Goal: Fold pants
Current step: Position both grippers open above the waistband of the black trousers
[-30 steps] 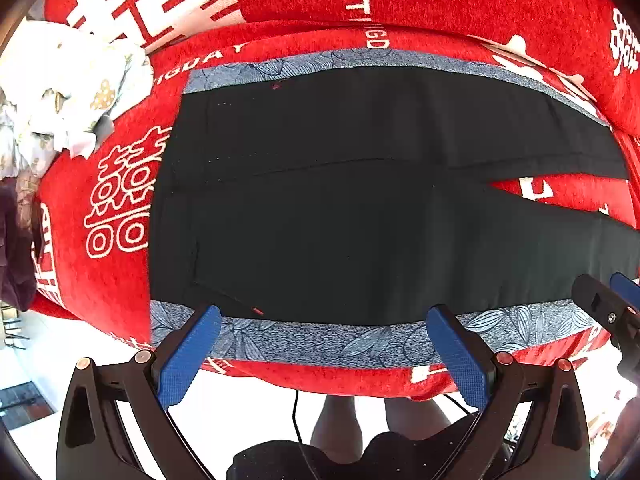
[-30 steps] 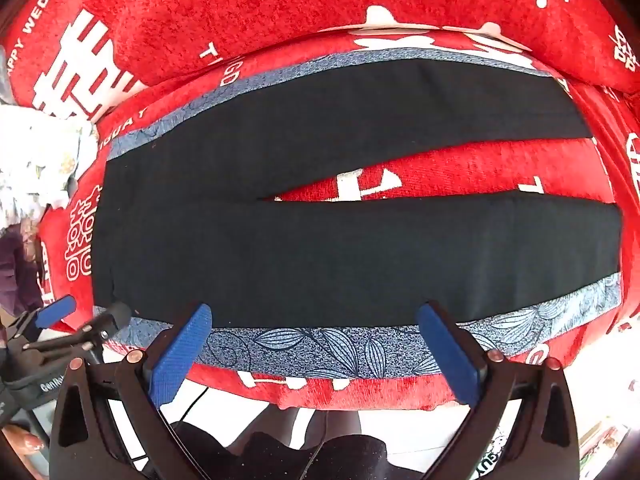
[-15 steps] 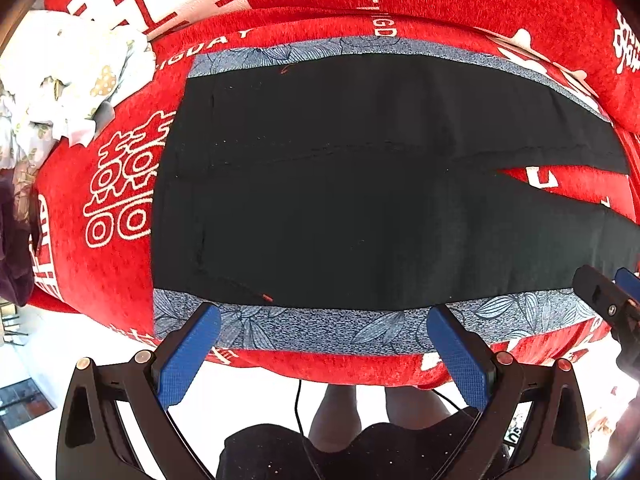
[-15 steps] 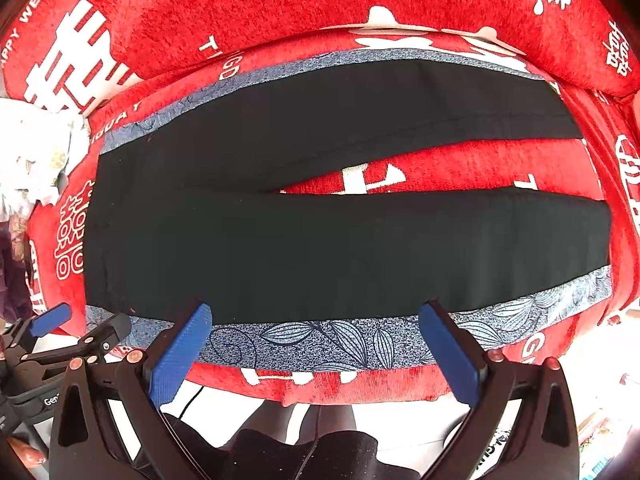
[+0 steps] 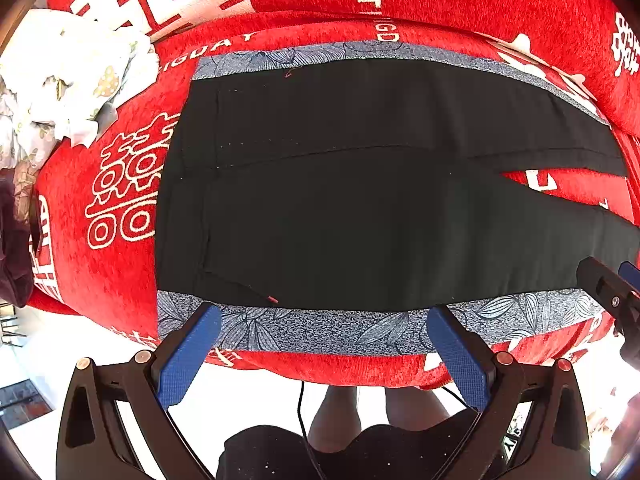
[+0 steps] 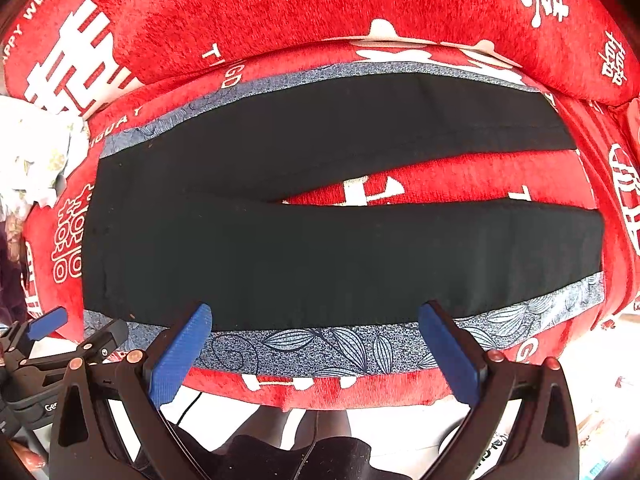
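Observation:
Black pants (image 5: 340, 208) (image 6: 304, 256) with blue-grey leaf-print side stripes lie flat on a red sofa seat, waistband to the left, both legs running right with a red gap between them. My left gripper (image 5: 324, 348) hovers open over the near side stripe by the waist end, nothing between its blue pads. My right gripper (image 6: 316, 344) stands open above the near stripe of the near leg, empty too. Each gripper shows at the edge of the other's view: the right gripper (image 5: 616, 296), the left gripper (image 6: 60, 340).
The red sofa (image 6: 320, 12) with white lettering has a backrest cushion behind the pants. A white patterned cloth pile (image 5: 68, 80) and a dark garment (image 5: 12, 248) lie at the left end. A person's legs (image 5: 376, 412) stand in front of the seat edge.
Both grippers have drawn back slightly toward the sofa's front edge and stay open; the pants have not moved.

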Tool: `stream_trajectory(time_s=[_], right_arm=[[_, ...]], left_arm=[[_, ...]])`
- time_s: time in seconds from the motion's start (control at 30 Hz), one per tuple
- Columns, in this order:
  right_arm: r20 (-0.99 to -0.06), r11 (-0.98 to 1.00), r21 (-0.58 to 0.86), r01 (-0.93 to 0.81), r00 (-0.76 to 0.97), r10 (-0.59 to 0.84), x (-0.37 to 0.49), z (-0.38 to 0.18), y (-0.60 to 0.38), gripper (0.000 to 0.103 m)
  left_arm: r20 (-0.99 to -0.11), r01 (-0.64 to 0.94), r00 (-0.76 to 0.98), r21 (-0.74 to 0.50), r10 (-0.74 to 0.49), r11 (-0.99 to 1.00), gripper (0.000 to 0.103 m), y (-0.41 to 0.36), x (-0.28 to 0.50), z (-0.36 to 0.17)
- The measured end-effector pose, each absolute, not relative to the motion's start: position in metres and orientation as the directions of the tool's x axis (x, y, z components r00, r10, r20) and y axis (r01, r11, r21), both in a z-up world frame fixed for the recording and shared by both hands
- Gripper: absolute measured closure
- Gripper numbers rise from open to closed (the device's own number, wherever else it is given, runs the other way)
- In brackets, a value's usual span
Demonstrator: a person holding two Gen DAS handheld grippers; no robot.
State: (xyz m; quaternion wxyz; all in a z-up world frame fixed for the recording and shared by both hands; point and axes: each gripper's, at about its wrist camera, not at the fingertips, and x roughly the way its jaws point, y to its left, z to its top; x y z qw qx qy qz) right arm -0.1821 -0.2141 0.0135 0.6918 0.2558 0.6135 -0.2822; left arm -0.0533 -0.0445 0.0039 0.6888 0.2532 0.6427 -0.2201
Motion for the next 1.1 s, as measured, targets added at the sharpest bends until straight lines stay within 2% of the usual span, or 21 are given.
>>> stream_trajectory(time_s=[1.1], right_arm=[[-0.992,0.715,0.008,0.699,0.093,-0.08,-0.1772,0.011,-0.2138,0.0]], left_arm=[[-0.996,0.635,0.089,0.056,-0.001,0.771,0.0,-0.044,-0.0476,0.0043]])
